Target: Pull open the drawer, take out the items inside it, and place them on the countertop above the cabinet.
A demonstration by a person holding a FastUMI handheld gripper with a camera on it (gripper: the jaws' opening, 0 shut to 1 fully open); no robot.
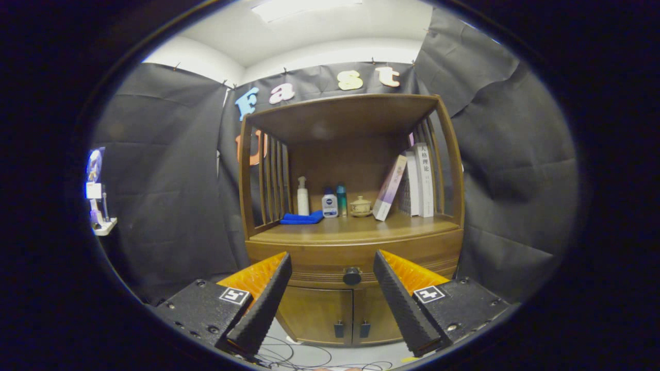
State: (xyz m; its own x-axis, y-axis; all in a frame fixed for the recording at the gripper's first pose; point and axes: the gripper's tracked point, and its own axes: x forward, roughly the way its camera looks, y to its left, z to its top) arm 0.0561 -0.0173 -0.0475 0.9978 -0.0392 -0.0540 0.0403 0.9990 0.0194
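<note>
A wooden cabinet (356,242) stands ahead against the black cloth wall. Its drawer (309,260) is closed, with a round dark knob (352,276) at the middle of its front. The countertop (356,229) above the drawer is a wooden shelf under a roofed top. My gripper (332,270) is open, held some way back from the cabinet. The knob shows between the two fingers, beyond their tips. Nothing is between the fingers. What lies inside the drawer is hidden.
On the countertop stand a folded blue cloth (301,218), a white pump bottle (302,196), two small bottles (330,202), a lidded cup (360,206) and several books (412,183). Below the drawer are two closed doors (335,314). Cables (304,358) lie on the floor.
</note>
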